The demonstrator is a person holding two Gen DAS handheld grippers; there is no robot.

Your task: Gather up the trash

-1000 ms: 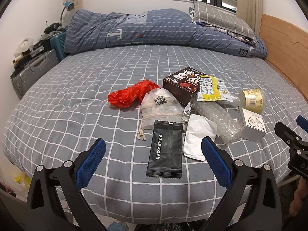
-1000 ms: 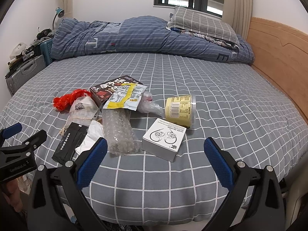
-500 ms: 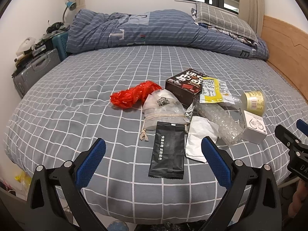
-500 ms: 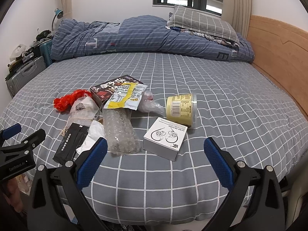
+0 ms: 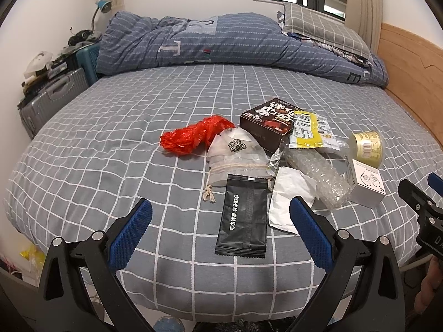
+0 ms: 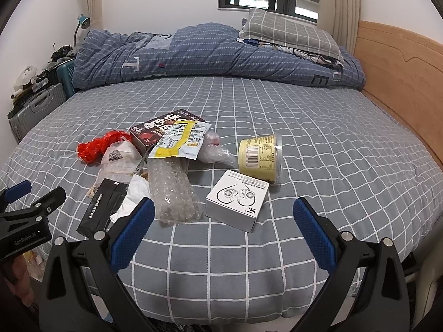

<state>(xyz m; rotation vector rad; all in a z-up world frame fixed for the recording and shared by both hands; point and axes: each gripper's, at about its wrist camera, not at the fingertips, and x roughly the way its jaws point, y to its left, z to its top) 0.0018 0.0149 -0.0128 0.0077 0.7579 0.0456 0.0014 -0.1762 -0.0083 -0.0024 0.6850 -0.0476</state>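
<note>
I am at the approach step, left claw (image 5: 220, 217) and right claw (image 6: 223, 220) both released over the bed (image 5: 110, 138), so next I lower onto the black packet (image 5: 243, 215).

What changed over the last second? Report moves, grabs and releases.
Nothing was grabbed or released. The left gripper drifted slightly left, so the trash sits a little further right in its view. The right gripper barely shifted. Both jaws stayed open, and the black packet and white box stayed put.

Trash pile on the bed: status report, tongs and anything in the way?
Left tongs open, empty. Right tongs open, empty. Trash pile untouched on bed, black sachet nearest left. Nothing blocking.
</note>
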